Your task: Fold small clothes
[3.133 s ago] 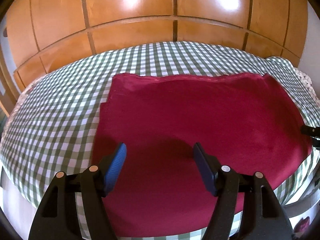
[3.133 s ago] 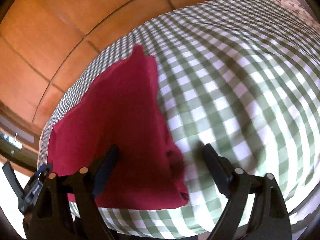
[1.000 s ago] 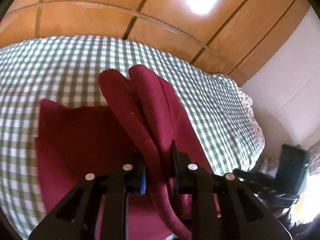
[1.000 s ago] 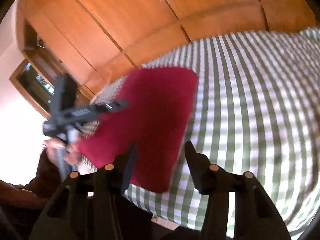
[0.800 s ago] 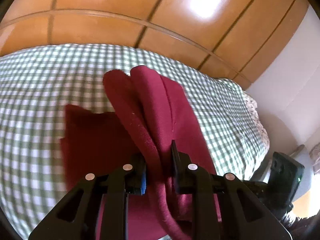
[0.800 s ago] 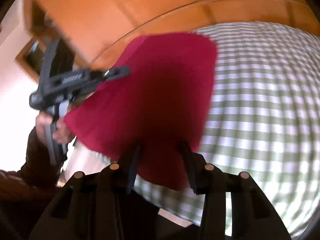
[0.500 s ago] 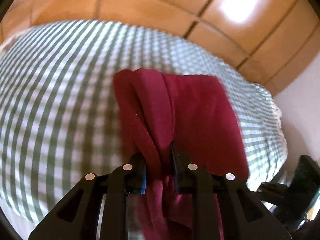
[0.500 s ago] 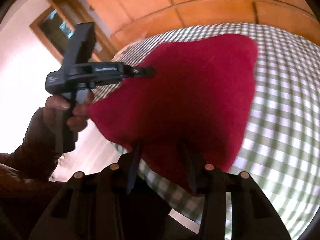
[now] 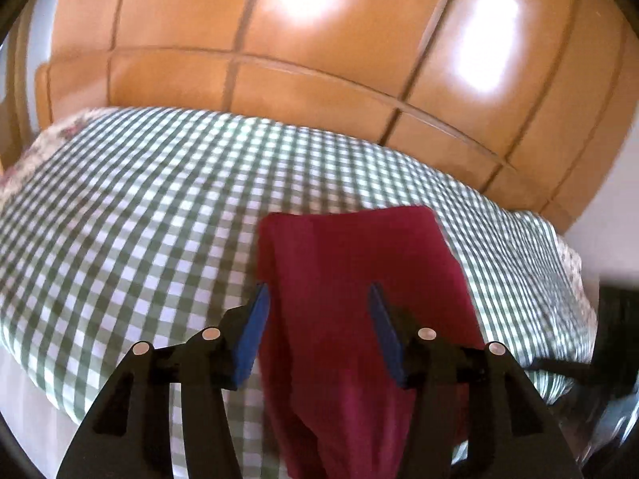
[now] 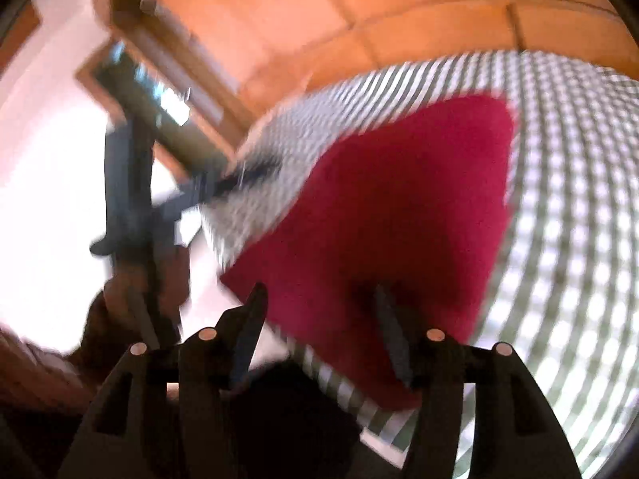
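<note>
Just in front of my left camera, my left claw (image 9: 317,321) has its blue-padded jaws opening, and the folded dark red fabric garment (image 9: 359,303) lies between them without either pad pressing on it. The left pad stands at the cloth's left edge and the right pad hangs over its middle. The cloth's near end droops over the near edge of the bed, and a thick rolled fold runs along its left side. From my right camera, much blurred, my right claw (image 10: 317,321) is also opening, with its black jaws apart: the left one is off the cloth over the bed's edge, the right one is over the cloth's near part, and nothing is pinched there. The garment (image 10: 399,215) shows there as a flat red patch with a squared far corner.

Under the garment spreads the green-and-white checked bed cover (image 9: 131,215), reaching well past the cloth on every side that I can see. In the right view, to the left of the bed, a hand (image 10: 135,291) holds the black handle of the other gripper, smeared by motion.

Farthest off stands the glossy orange-brown wooden panelled wall (image 9: 319,40) with bright patches of reflected light.
</note>
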Tool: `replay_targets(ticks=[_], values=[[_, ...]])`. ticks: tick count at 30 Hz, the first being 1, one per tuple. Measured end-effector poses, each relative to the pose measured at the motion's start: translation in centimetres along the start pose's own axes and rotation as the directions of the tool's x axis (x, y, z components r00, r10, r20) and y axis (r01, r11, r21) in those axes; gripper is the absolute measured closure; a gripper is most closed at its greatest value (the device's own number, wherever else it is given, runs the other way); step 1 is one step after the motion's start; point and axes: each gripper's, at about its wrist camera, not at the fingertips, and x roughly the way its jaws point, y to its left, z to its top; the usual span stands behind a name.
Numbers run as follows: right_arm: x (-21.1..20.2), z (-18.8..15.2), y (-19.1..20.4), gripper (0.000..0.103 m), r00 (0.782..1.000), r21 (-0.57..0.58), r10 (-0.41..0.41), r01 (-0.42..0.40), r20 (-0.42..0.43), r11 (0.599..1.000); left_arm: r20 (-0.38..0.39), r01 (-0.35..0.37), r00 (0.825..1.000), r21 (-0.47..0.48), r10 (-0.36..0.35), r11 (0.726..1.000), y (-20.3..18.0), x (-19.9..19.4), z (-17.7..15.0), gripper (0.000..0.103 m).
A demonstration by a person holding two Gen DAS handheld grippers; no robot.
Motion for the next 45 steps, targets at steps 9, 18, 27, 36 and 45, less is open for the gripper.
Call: replay_targets(ticks=[9,18,27,36,45], values=[[6.6,7.9,-4.0,0.046,0.988,0.07,-0.152,0.151,0.021,0.986,-0.074,-0.019,0.997,0.139,0.029,0.99,-3.0,1.9,-3.7,0.053],[13.2,8.7,-10.4,0.053,0.963,0.136,-0.253,0.265,-0.098,0.955,-0.11,-0.087,0.989,0.119,0.1,0.989,-2.0,3.1,-6.7,0.057],[1.6,4.2,-5.2,0.029,0.951,-0.003,-0.3,0.301,0.074,0.954,-0.039,-0.149,0.988,0.033,0.15,0.988,-1.3,1.3,-4.7,0.043],[-3.5,-4.2,1.3,0.053,0.959,-0.211,-0.274,0.283,0.071,0.936,-0.022,-0.197,0.98,0.038,0.198,0.98,-1.1,0.6,-4.8,0.043],[-3.1,-9.1,2.4,0.058,0.951,-0.203,-0.306,0.307,0.036,0.93,-0.032,-0.216,0.976,0.033,0.217,0.976,-0.8,0.5,-5.2,0.043]])
